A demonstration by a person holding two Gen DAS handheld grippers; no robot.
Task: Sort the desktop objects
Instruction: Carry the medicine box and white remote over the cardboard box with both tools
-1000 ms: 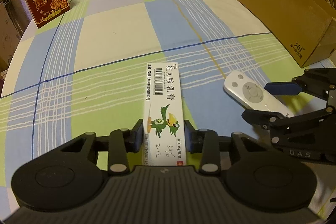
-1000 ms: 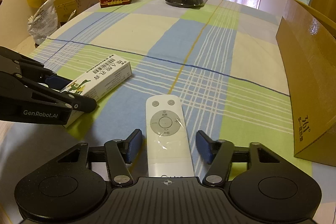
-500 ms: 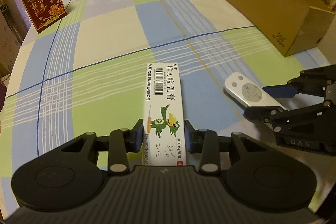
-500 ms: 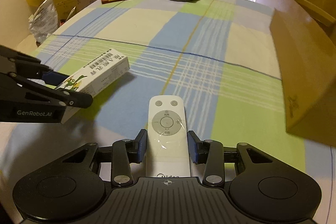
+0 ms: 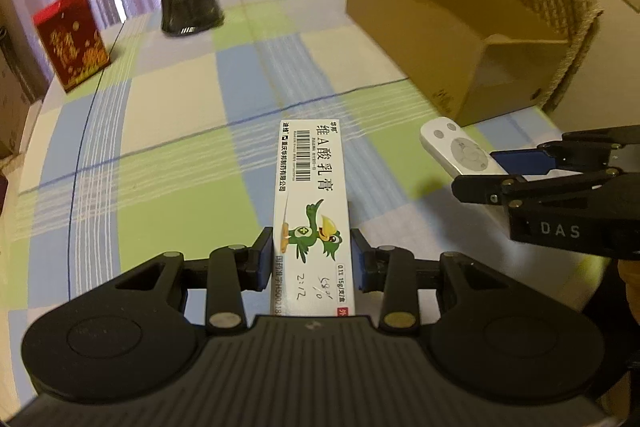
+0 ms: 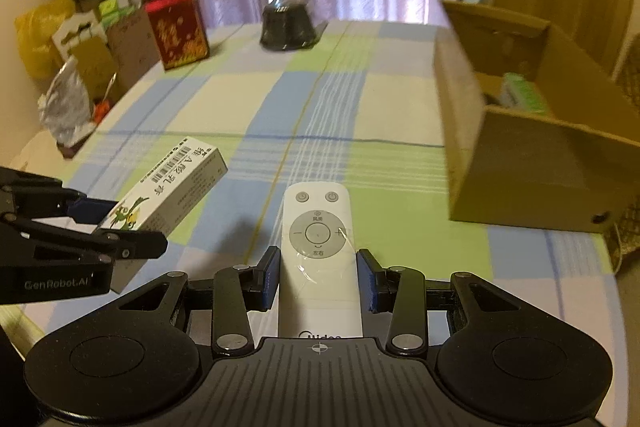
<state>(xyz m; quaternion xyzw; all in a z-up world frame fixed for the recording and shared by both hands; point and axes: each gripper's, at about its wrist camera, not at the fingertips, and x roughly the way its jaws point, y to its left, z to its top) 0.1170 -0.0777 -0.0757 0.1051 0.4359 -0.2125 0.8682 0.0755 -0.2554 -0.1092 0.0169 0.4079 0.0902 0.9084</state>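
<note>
My left gripper (image 5: 312, 259) is shut on a long white ointment box (image 5: 310, 187) with a green bird print, held above the checked tablecloth. Its blue pads press both long sides. In the right wrist view the same ointment box (image 6: 172, 187) sticks out of the left gripper (image 6: 108, 223) at the left. My right gripper (image 6: 318, 279) is shut on a white remote control (image 6: 318, 247), also lifted off the table. The remote control (image 5: 456, 151) and right gripper (image 5: 516, 171) show at the right of the left wrist view. An open cardboard box (image 6: 532, 131) stands to the right.
A red gift box (image 5: 72, 37) and a black wrapped dome (image 5: 190, 3) stand at the table's far side. The cardboard box (image 5: 448, 35) holds a green packet (image 6: 520, 93). Bags and cartons (image 6: 76, 55) crowd the floor left of the table. A wicker chair (image 5: 556, 7) is behind the box.
Both grippers have risen with their loads and tilted up, so the cardboard box's inside now shows. The right gripper closed on the remote a second ago.
</note>
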